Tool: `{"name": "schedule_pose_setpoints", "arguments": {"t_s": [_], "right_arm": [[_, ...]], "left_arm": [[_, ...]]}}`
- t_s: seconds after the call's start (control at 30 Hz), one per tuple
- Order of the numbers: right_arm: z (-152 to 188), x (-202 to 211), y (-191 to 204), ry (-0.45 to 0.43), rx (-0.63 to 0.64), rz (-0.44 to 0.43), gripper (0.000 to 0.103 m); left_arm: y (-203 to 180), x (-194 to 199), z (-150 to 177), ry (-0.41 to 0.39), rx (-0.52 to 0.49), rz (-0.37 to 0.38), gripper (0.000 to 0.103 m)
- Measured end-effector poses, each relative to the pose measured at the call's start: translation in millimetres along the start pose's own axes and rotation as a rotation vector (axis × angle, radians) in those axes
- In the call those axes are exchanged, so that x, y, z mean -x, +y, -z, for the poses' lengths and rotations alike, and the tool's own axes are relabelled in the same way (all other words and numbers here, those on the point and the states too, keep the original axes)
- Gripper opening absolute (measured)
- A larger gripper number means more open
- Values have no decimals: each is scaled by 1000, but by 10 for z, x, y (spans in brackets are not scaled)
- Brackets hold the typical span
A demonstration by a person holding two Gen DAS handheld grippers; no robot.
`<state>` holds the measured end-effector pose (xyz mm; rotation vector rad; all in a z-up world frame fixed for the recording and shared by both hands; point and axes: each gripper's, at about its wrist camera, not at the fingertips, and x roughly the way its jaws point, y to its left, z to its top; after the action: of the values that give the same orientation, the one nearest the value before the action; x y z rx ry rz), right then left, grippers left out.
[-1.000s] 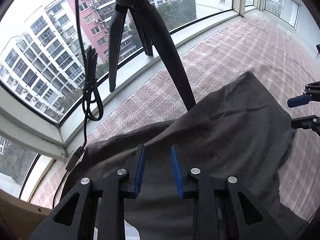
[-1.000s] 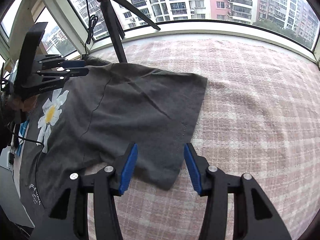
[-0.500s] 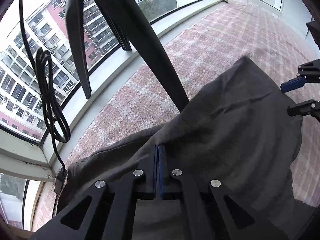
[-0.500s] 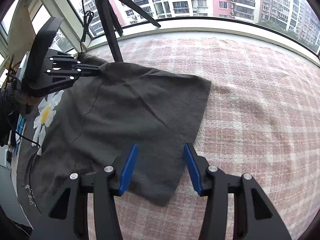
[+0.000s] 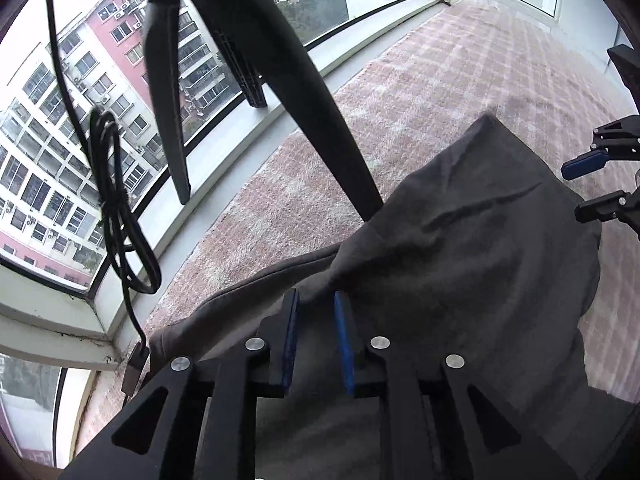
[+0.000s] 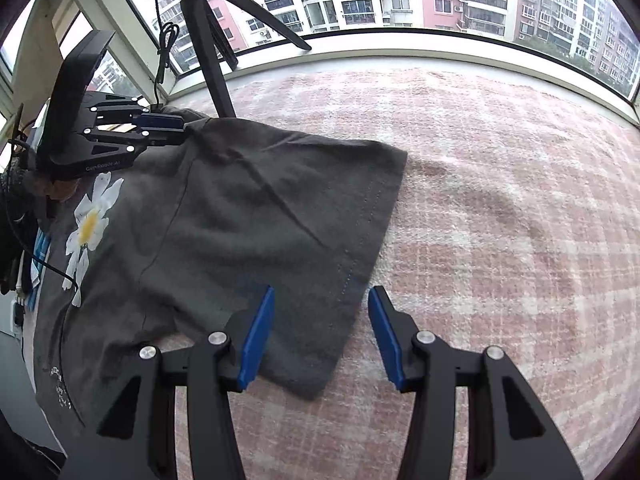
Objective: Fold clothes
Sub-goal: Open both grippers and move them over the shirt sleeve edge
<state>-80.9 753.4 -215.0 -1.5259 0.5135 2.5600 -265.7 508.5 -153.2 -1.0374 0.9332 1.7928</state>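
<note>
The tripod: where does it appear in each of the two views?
Left wrist view: the tripod fills the upper left; one leg ends behind the grey T-shirt.
Right wrist view: the tripod stands upper left, behind the shirt's far edge.
Shared landmark: the coiled black cable.

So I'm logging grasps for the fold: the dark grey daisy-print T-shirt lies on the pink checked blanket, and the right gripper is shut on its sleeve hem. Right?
Not quite. The right gripper is open, its blue pads straddling the sleeve hem without pinching it, as the right wrist view shows. The dark grey daisy-print T-shirt does lie on the pink checked blanket.
</note>
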Motion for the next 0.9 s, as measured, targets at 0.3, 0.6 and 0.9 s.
{"name": "schedule_pose_setpoints", "arguments": {"t_s": [0.3,0.6,0.9], "right_arm": [[-10,-30,23,-17,38,66,48],[155,16,80,40,64,-37,54],[185,19,210,27,173,34,54]], "left_arm": [[-10,18,-88,-54,66,-68,1],[-147,-66,-76,-40,68,-104,1],[-189,12,-42,-26,80,-121,5]]}}
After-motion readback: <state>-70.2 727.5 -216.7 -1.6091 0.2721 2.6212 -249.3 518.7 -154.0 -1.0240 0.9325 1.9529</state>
